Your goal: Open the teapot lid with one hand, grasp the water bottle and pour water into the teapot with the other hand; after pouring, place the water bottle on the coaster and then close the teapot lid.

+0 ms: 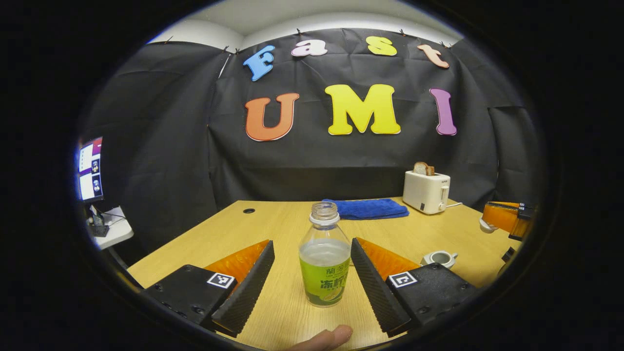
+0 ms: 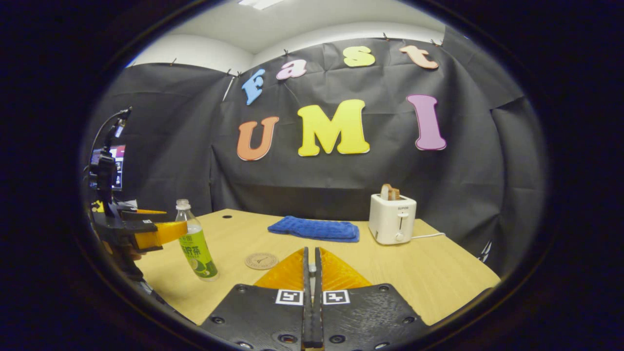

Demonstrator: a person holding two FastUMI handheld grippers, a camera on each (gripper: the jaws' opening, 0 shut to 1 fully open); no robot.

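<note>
One water bottle (image 1: 325, 261), one teapot (image 1: 439, 258), one coaster (image 2: 261, 261), one toaster (image 2: 392, 219), one blue cloth (image 2: 314, 228) and two grippers

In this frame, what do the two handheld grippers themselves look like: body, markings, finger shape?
Both share one build. The left gripper and right gripper each have a black bolted body with a square black-and-white marker tag by each finger, translucent orange wedge sections behind the fingers, and ribbed inner finger faces. A bare fingertip shows at the bottom edge; no sleeve is visible.

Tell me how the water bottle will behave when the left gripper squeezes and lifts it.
The water bottle looks thin clear plastic, so it may dent under pressure. It is only part full, so probably light. It has no cap, so tilting could spill. The left gripper stands open around it.
</note>
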